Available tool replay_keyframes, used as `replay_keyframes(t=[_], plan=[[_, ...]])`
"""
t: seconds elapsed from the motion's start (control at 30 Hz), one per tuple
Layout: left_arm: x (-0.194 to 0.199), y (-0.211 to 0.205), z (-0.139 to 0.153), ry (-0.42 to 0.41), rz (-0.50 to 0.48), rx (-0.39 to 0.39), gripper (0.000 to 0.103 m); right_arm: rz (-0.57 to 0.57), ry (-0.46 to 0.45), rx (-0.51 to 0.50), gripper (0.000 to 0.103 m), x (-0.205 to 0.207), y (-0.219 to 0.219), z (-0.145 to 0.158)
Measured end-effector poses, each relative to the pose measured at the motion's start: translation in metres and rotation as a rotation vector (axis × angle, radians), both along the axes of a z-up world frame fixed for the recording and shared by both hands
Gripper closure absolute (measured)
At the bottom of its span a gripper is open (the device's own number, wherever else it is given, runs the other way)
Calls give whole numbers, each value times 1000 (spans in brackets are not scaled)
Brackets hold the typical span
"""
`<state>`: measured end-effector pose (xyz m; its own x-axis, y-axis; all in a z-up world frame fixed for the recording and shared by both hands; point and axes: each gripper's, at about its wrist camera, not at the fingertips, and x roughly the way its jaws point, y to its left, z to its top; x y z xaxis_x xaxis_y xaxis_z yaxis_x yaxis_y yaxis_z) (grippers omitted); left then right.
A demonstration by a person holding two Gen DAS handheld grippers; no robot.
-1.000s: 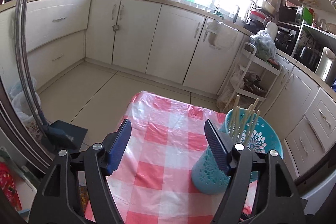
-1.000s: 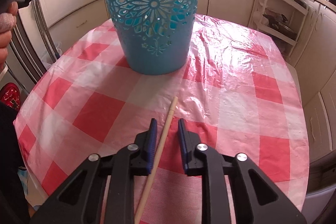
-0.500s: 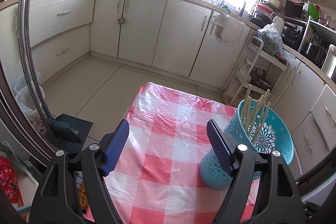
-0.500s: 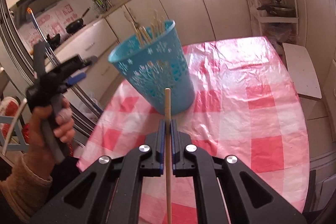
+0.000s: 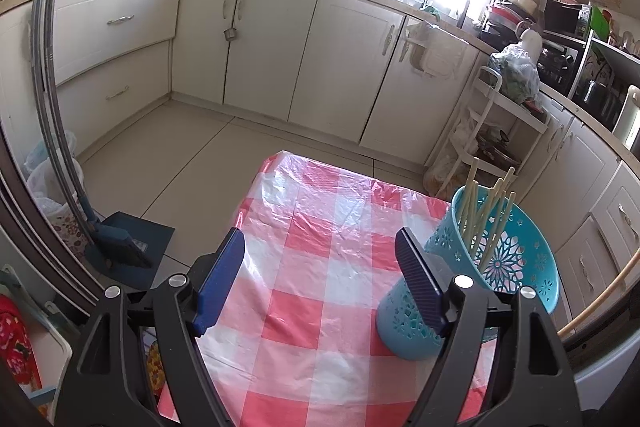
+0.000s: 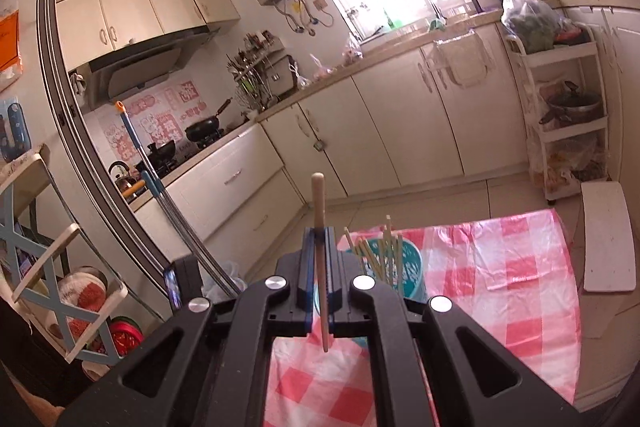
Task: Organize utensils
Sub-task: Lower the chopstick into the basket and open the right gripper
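Note:
My right gripper [image 6: 319, 241] is shut on a single wooden chopstick [image 6: 319, 203] that stands nearly upright between the pads, high above the table. Below and just past it, the teal perforated holder [image 6: 408, 267] with several chopsticks [image 6: 384, 251] stands on the red-and-white checked tablecloth [image 6: 500, 267]. In the left wrist view the same holder [image 5: 504, 259] leans at the right, behind my right finger. My left gripper [image 5: 320, 263] hangs open over the tablecloth [image 5: 320, 227] with nothing between its jaws. The held chopstick [image 5: 600, 299] crosses that view's right edge.
White kitchen cabinets [image 5: 280, 47] line the far walls. A white shelf trolley [image 5: 492, 139] stands beyond the table, a blue dustpan and broom [image 5: 120, 243] lie on the floor at left. A white board [image 6: 608, 235] rests right of the table.
My right gripper shut on the chopstick lying on the cloth and lifted it high, tipping it upright above the holder. My left gripper stayed open and nearly still.

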<state>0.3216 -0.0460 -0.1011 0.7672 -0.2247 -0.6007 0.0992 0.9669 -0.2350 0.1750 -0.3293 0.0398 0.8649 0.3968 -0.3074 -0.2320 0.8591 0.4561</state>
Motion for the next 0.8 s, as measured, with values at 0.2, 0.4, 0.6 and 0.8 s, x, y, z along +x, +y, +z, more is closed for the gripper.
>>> replay_keyframes(t=[0.2,0.4,0.6,0.8], plan=[[2,0,-4,12,8,-18,29,-18,-65,-96,98,26,6,39],[2,1,-3,0,14,-10,28,-20,57,-205,98,68,21,10],[0,-2,-1,-4,14,6,25,-11,240,-285,98,106,37,-45],[-1,-4,-2,1,13,17,23,-13,341,-303,97,129,44,-74]])
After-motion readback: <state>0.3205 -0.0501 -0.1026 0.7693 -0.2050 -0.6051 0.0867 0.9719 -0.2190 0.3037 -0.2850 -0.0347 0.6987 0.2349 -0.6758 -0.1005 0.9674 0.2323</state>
